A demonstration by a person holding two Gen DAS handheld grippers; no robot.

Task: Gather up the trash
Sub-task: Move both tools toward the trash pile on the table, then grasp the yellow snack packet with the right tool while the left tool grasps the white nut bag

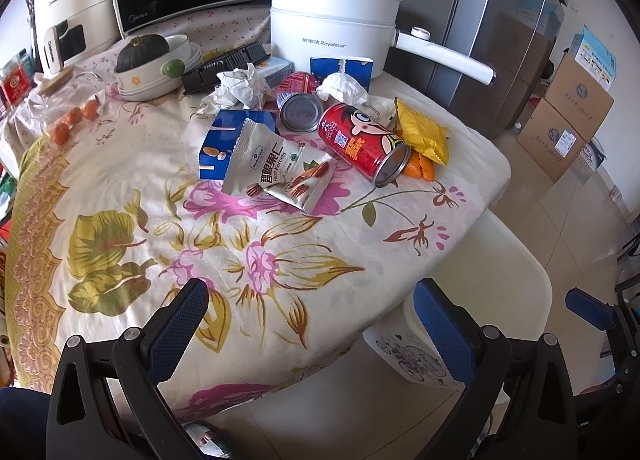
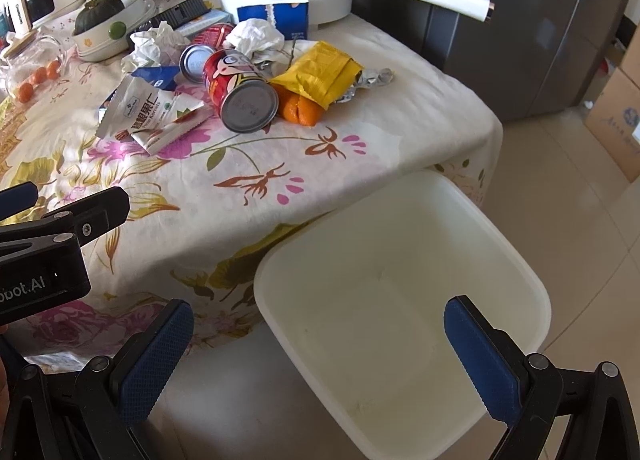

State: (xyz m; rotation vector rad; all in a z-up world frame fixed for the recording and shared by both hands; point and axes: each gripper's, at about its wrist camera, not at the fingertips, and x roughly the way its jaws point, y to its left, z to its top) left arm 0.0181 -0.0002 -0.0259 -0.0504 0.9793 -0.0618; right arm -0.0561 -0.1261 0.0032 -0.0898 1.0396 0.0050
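Well, both tools hung back at the near edge of the tabletop (image 1: 132,244), nothing taken up yet. The left tool (image 1: 312,324) had its blue pads spread wide and empty over the flowered cloth; the right tool (image 2: 320,356) was likewise spread wide and empty, poised above the white bin (image 2: 400,292). That bin sat on the floor tucked against the tabletop's near corner, mouth up and bare inside, handy, I'd judge, for dropping rubbish straight off the edge.

The trash lay heaped toward the far side of the tabletop, in front of the white electric pot (image 1: 332,28): a red can (image 1: 360,140) tipped on its side, nut packets (image 1: 276,172) nearest the tools, a yellow wrapper (image 1: 422,134) just beside the can with orange peel (image 2: 300,110) under it, crumpled tissues (image 1: 236,88), and torn blue cartons (image 1: 232,136).

Left of the heap stood a bowl holding a green squash (image 1: 142,52), which looked like a keeper rather than rubbish. Beyond the tabletop rose a grey fridge (image 1: 512,20), with cardboard boxes (image 1: 572,108) on the tiled floor to its right
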